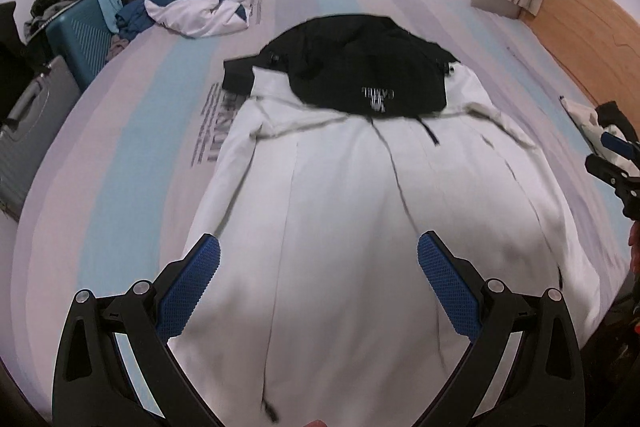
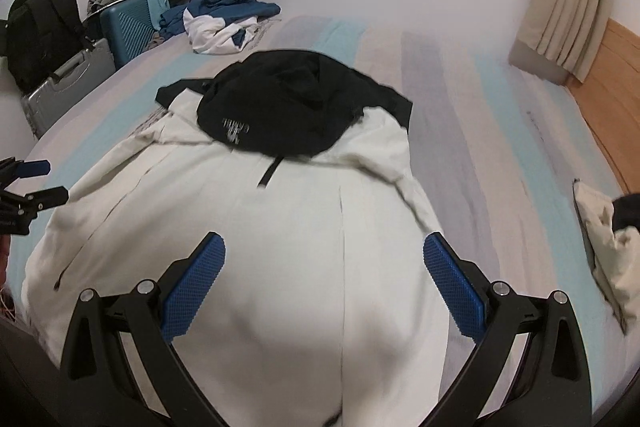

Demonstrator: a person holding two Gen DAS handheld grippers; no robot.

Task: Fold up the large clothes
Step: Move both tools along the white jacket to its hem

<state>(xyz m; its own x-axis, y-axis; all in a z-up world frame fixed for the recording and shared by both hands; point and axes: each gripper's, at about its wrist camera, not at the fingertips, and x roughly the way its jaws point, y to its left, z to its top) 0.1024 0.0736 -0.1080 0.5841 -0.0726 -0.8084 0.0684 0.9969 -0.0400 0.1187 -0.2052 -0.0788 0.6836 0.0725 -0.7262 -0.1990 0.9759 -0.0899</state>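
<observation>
Below both my wrists, at six o'clock, lies the hem end of the jacket (image 1: 340, 227), a large white shell with a black hood (image 1: 360, 67) folded down over its upper back, spread flat across the striped bed (image 1: 132, 155). My left gripper (image 1: 319, 255) hovers over the near white panel with its blue pads wide apart and nothing between them; my right gripper (image 2: 324, 255) does the same, wide open and empty, just over the fabric toward the jacket's right edge. I judge the cloth to be a light, fairly slick outerwear fabric: soft enough to drape and crease, bulky at the seams and hood, and likely to slide on the sheet instead of staying put, so a shallow pinch could slip off. I would take hold at the hem corners or along the side seams at about seven and five o'clock, where the layers double up and give the pads something thick to bite. Past the body, at twelve o'clock, the hood sits in a rumpled mound with pale lettering on it, and its weight may drag when that end lifts. Farther off, at ten o'clock, a blue and white garment (image 1: 200, 7) lies heaped by the wall, well apart, and at three o'clock another pale cloth (image 2: 604, 247) rests near the bed's edge.
</observation>
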